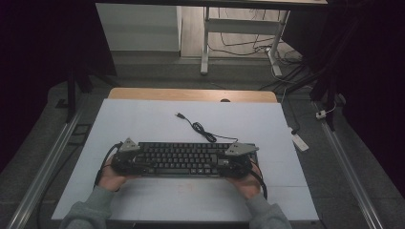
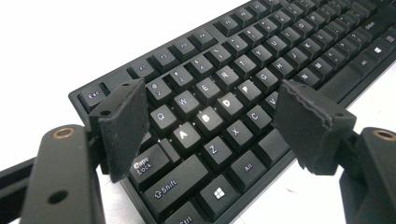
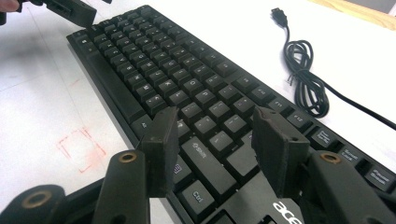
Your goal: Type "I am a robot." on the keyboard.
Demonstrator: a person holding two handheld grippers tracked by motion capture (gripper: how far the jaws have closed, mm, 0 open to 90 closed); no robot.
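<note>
A black keyboard (image 1: 184, 158) lies across the near middle of the white tabletop (image 1: 157, 124). Its cable (image 1: 198, 128) runs back to a loose coil and a USB plug (image 1: 180, 115). My left gripper (image 1: 125, 155) is at the keyboard's left end; its jaws stand open above the Q-A-Z keys (image 2: 210, 100). At the right end, my right gripper (image 1: 234, 157) is also open, jaws apart over the keys around Ctrl (image 3: 215, 123). Neither gripper holds anything. The keyboard (image 3: 154, 70), the cable coil (image 3: 303, 70) and the left gripper (image 3: 70, 9) far off also show in the right gripper view.
A faint red square mark (image 3: 81, 149) is on the tabletop in front of the keyboard. A wooden strip (image 1: 191, 94) edges the table's far side. Beyond stand a white desk frame (image 1: 205, 43) and floor cables. Metal rails (image 1: 47, 162) run along both sides.
</note>
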